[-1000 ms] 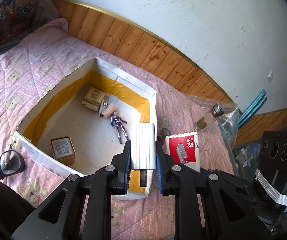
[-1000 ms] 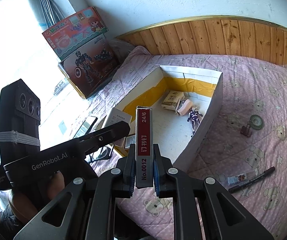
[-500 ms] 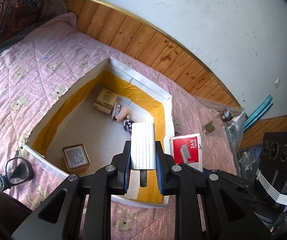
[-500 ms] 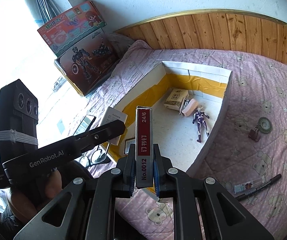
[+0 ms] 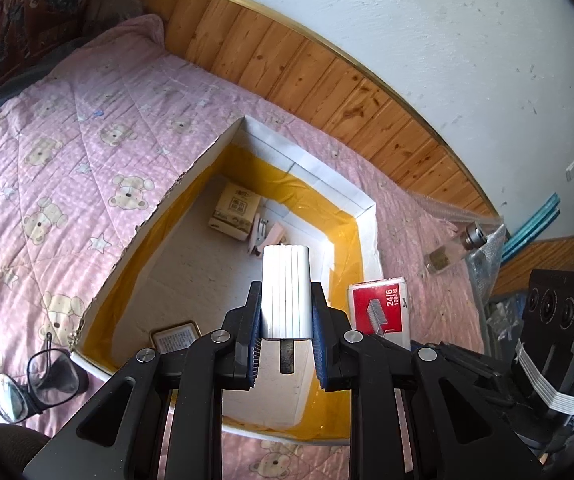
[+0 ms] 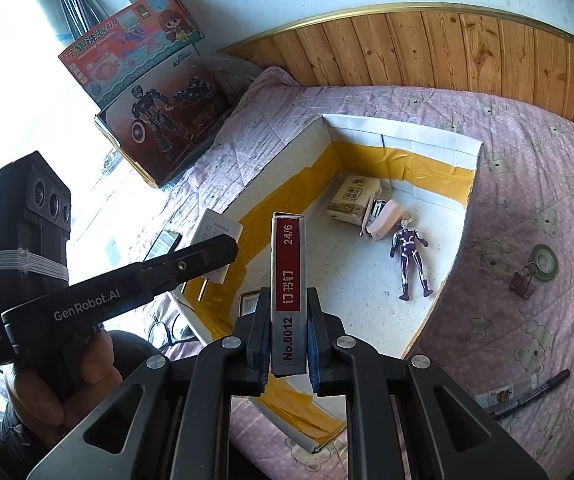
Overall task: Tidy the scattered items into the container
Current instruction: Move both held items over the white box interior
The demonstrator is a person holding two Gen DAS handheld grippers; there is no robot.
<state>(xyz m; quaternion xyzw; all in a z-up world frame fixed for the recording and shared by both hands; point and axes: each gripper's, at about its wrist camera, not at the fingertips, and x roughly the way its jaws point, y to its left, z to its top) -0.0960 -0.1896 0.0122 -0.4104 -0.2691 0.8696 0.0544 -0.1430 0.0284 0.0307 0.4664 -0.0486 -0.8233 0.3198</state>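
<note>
Clamping a white ribbed block (image 5: 286, 292), the left gripper (image 5: 286, 320) is keeping its jaws nearly closed, blue pads pressing both long sides; a dark stub is sticking out under the block. The gripper is pointing steeply down, hanging over the near right part of the container (image 5: 299, 168), a shallow white box with yellow tape lining its walls, sitting on a pink bear-print quilt (image 5: 87, 140).

The right gripper (image 6: 288, 332) is squeezing a red-and-white staple box (image 6: 288, 280) edge-on, jaws almost fully closed on its narrow faces, the box standing upright between the pads. It is also tilting down over the container's near edge. In the right wrist view the left gripper is showing at 9 o'clock, a hand (image 6: 59, 376) wrapping its handle.

Inside the container: a small cardboard carton (image 5: 234, 212) at 12 o'clock of the floor, a pink stapler (image 6: 383, 220) just beside it, a purple figurine (image 6: 409, 256) lying flat at 3 o'clock of the stapler, a small tin (image 5: 177, 338) near the front left wall.

Still lying outside on the quilt: glasses (image 5: 27, 384) at 8 o'clock of the container, a glass bottle (image 5: 451, 252) at 3 o'clock, a binder clip (image 6: 523, 282) touching a tape roll (image 6: 543, 262), and a black marker (image 6: 531, 394) at 5 o'clock.
</note>
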